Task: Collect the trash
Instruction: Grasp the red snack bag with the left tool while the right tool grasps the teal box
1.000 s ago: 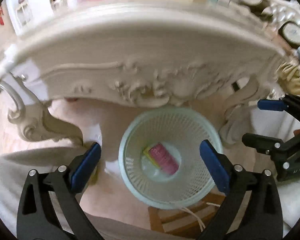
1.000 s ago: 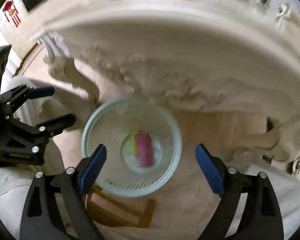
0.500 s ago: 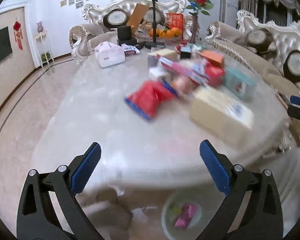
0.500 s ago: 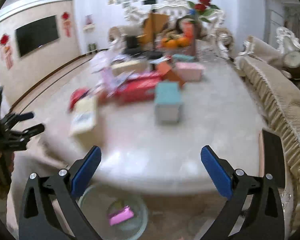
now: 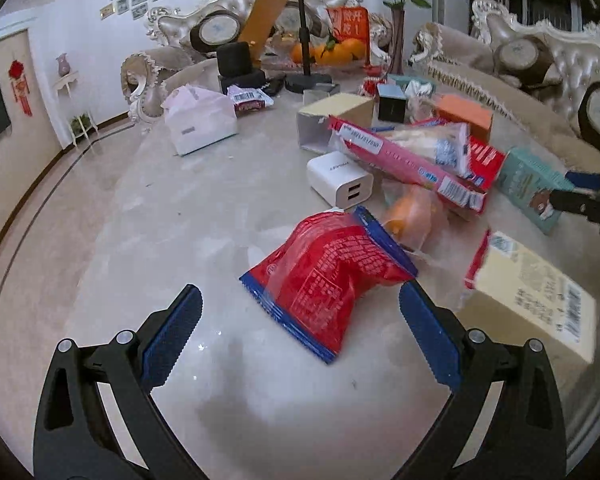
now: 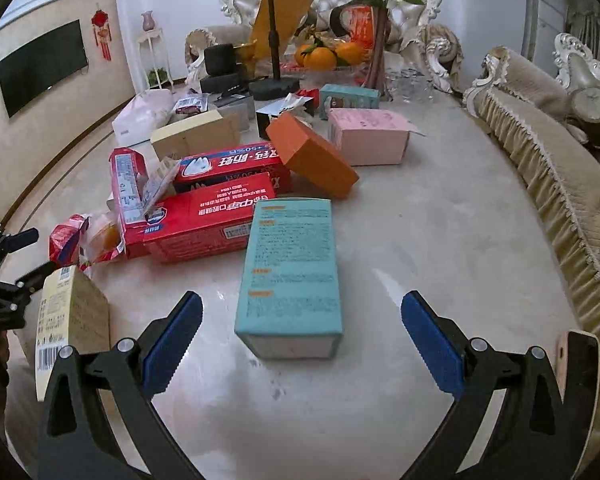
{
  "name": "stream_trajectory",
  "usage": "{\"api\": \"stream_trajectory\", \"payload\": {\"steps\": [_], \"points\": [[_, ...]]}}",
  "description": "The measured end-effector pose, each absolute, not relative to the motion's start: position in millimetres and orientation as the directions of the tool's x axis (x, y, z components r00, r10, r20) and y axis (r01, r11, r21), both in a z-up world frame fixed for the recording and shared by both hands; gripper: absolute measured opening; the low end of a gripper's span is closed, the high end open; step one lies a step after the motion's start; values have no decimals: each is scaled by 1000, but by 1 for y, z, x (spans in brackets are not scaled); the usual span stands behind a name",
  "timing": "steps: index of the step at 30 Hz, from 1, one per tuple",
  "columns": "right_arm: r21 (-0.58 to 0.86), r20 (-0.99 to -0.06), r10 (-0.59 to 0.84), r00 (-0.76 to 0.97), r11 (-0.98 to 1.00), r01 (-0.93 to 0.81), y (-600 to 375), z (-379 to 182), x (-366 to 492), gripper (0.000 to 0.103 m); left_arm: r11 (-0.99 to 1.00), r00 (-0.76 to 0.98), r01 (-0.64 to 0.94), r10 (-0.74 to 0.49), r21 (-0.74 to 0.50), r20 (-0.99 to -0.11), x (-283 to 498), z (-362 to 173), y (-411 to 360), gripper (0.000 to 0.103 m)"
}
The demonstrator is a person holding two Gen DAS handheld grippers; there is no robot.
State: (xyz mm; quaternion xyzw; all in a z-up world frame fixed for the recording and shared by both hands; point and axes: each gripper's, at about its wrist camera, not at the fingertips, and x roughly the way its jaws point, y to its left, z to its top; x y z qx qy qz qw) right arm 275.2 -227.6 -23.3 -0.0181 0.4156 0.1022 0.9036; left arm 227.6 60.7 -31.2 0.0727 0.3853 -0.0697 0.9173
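Now both tools are spread wide and empty above the marble table (image 5: 140, 240): the left gripper (image 5: 300, 336) faces a red snack wrapper (image 5: 324, 276) at 12 o'clock, the right gripper (image 6: 300, 340) a teal box (image 6: 290, 272) likewise.

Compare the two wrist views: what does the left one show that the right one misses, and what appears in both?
Only the left wrist view shows the white charger and gives a full look at the red snack bag in front of the open left gripper. Only the right wrist view shows the pink box and the wall TV. Both show the teal box, the orange box and the oranges.
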Motion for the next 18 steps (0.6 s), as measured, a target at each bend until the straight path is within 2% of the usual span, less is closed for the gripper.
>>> {"api": "stream_trajectory", "payload": {"steps": [13,15,16,17,18], "points": [[21,-784,155,601,974,-224,-222,-34,296,94,978,635,191,-57,85,-770,254,-44,57,96],[23,-791,157,591,973,-229,-221,-36,297,94,980,615,186,-62,68,-786,255,-46,59,92],[27,-793,162,587,972,-233,-220,-36,297,94,983,606,181,-86,31,-791,256,-45,62,83],[34,-797,171,579,970,-239,-220,-38,297,87,985,609,170,-86,24,-789,256,-44,64,69],[51,-804,185,565,968,-245,-220,-40,298,72,986,614,162,-80,27,-785,258,-43,65,59]]}}
